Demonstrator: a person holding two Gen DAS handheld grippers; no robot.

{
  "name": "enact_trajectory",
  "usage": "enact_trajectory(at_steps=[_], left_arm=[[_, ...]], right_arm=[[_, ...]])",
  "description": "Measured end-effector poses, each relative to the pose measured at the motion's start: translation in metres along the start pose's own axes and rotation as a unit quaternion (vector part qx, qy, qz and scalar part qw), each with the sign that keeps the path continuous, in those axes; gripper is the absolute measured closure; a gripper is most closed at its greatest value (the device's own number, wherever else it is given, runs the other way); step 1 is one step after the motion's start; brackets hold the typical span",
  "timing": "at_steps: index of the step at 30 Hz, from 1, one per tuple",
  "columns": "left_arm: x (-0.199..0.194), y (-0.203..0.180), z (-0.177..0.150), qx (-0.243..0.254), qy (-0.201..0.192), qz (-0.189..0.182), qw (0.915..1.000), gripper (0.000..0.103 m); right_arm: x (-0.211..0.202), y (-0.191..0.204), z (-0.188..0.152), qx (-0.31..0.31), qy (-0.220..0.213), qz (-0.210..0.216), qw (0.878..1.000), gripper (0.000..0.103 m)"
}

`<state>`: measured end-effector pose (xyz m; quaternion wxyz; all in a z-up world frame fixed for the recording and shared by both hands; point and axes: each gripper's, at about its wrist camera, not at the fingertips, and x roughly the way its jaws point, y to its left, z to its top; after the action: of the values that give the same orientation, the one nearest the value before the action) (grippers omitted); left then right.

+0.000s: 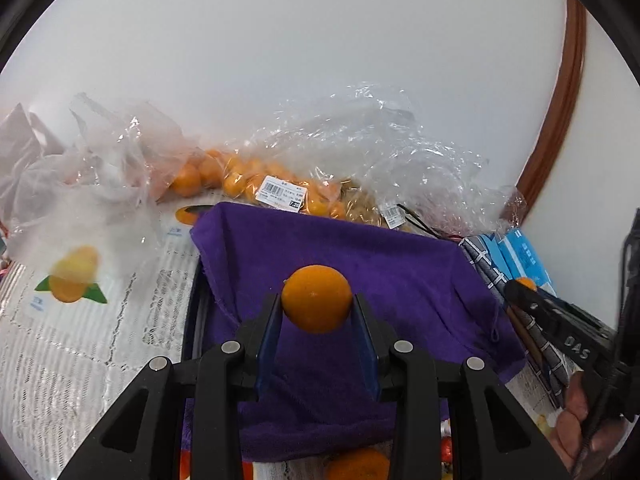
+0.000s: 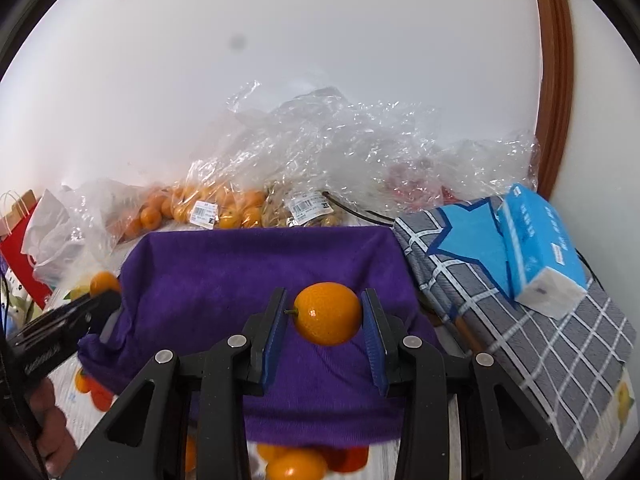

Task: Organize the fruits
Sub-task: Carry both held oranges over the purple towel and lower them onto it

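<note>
So you've got a big purple terry towel (image 2: pixel 248 264) spread out front, with crinkly clear plastic bags of small oranges (image 2: pixel 208 204) piled behind it by the wall. Your left tool (image 1: pixel 317 304) is pinching a small round orange fruit (image 1: pixel 316 298) above the towel. Your right tool (image 2: pixel 325 312) grips another stemmed orange fruit (image 2: pixel 327 313), also over the towel.

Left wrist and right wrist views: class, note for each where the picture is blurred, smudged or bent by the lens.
Left wrist view: the yellow fruit behind the plastic bag is smeared and soft, while the held orange is sharp; the brown door frame bows into a curve. Right wrist view: a dark smudge sits on the white wall; its held orange shows a small glare spot.
</note>
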<state>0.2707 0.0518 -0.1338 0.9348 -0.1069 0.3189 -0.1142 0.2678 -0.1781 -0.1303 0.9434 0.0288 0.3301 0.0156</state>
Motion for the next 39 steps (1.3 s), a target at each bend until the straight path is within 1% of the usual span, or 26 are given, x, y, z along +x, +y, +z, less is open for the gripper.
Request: enact_trajectory(at_steps=[3,4,6,9,11,15,17,21,27,32,39], left_arm=[[0.008,-0.001,-0.005,-0.004,0.004,-0.004,1.0000,0.069],[0.010,-0.002,-0.006,-0.004,0.006,-0.009,0.9999,0.069],[0.010,-0.005,-0.008,0.004,0.003,-0.008,1.0000,0.069],[0.009,-0.011,-0.010,0.022,-0.005,-0.002,0.9997,0.069],[0.010,-0.013,-0.012,0.026,-0.008,-0.005,0.9996,0.069],[0.021,-0.016,-0.017,0.027,0.018,-0.008,0.9995,0.069],[0.026,-0.018,-0.019,0.032,0.029,-0.008,0.9990,0.069],[0.028,-0.019,-0.021,0.031,0.037,-0.014,0.9987,0.069],[0.034,-0.010,-0.021,0.009,0.052,-0.016,0.9985,0.069],[0.038,-0.008,-0.022,0.003,0.063,-0.015,0.9979,0.069],[0.042,-0.011,-0.022,0.011,0.070,-0.010,0.9974,0.069]], right_arm=[[0.010,-0.009,-0.007,0.013,0.013,-0.010,1.000,0.066],[0.011,-0.014,-0.009,0.022,0.013,-0.003,1.000,0.066],[0.012,-0.019,-0.010,0.026,0.016,0.000,1.000,0.066],[0.016,-0.021,-0.013,0.021,0.015,-0.017,1.000,0.066],[0.020,-0.021,-0.015,0.018,0.017,-0.022,0.999,0.066],[0.028,-0.017,-0.019,0.013,0.035,-0.009,0.999,0.066],[0.029,-0.015,-0.019,0.010,0.037,-0.009,0.999,0.066],[0.031,-0.011,-0.021,-0.003,0.042,-0.008,0.999,0.066],[0.045,-0.008,-0.027,-0.007,0.090,-0.009,0.996,0.066],[0.047,-0.011,-0.028,0.002,0.096,-0.011,0.995,0.066],[0.049,-0.012,-0.028,0.010,0.111,-0.009,0.994,0.066]])
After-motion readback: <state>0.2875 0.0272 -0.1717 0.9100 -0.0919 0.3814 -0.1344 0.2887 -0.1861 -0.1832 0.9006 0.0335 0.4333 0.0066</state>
